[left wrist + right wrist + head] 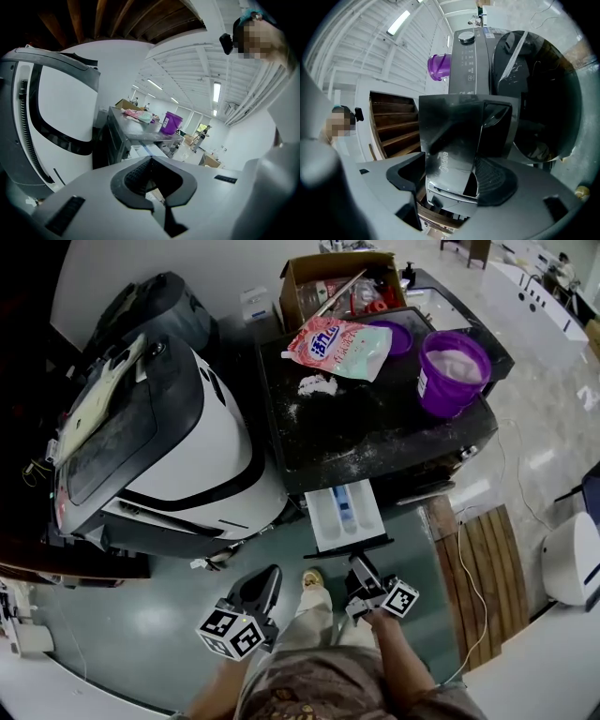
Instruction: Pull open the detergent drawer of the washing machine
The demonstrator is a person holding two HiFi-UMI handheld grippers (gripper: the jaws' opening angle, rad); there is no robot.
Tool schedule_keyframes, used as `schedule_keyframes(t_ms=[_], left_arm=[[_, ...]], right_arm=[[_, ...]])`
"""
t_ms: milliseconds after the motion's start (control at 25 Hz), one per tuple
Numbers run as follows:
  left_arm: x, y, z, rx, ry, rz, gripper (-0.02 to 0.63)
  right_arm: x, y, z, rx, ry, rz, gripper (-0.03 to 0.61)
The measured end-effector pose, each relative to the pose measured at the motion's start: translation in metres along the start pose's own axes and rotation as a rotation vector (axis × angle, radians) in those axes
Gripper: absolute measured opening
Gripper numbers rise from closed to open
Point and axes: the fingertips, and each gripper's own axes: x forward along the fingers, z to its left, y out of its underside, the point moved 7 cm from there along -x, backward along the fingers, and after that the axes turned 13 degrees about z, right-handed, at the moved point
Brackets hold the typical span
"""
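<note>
I see a purple bucket (454, 371) with pale contents at the right edge of the washing machine top (375, 442). A pink detergent bag (337, 348) lies near its rear edge, with spilled white powder (317, 384) just in front of it. An open cardboard box (309, 277) stands behind, and a slatted wooden board (483, 577) lies on the floor.

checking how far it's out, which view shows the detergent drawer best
Head view: the detergent drawer shows from above, pulled out, compartments exposed. Right gripper view gives only its front panel close up; left gripper view, a distant sliver.
</note>
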Motion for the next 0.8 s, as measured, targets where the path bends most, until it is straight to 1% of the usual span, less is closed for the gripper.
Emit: schedule_keyframes(t_ms=[80, 240, 280, 400, 680, 800], left_arm=[[0.006, -0.003, -0.002, -0.001, 0.018, -0.002, 0.020], [0.020, -0.014, -0.008, 0.007, 0.060, -0.007, 0.020], [0.023, -0.018, -0.009, 0.012, 0.069, -0.008, 0.020], [0.029, -0.028, -0.012, 0.024, 0.100, -0.014, 0.020], [0.034, -0.058, -0.017, 0.012, 0.173, -0.045, 0.020], [0.033, -0.073, -0.018, 0.017, 0.203, -0.056, 0.020]], right_arm=[[-0.006, -0.003, 0.004, -0.004, 0.019, 0.007, 0.326], [-0.016, -0.010, 0.018, -0.019, 0.061, 0.042, 0.354], [-0.020, -0.011, 0.022, -0.024, 0.073, 0.049, 0.344], [-0.031, -0.020, 0.039, -0.040, 0.112, 0.052, 0.342], [-0.036, -0.057, 0.099, -0.156, 0.136, 0.036, 0.343], [-0.030, -0.073, 0.124, -0.205, 0.131, 0.020, 0.342]])
